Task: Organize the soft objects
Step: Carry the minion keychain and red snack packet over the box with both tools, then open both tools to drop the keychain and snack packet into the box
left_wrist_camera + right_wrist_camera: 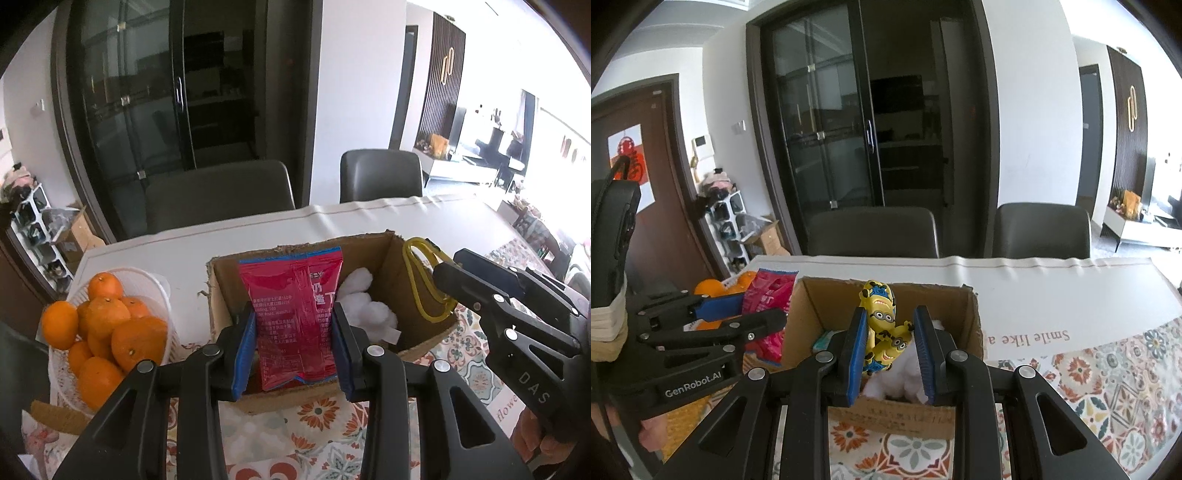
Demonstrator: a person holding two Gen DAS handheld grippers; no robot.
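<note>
So the table has a patterned cloth and everything's clustered at the near end, which makes sense since both hands need to reach the same spot. The cardboard box sits in the middle with its top open, basically the drop-off bin, and there's already some white fluffy stuff lying in the bottom of it. The basket of oranges is parked just beside the box on its left, looks like it's not part of the sorting.

The left gripper is clamped on a red snack packet, held upright over the box, I'd guess so it slides in edge-first. The right gripper is squeezed narrow on a yellow cartoon wristband, hanging above the box's opening too. Both look ready to be let go.
</note>
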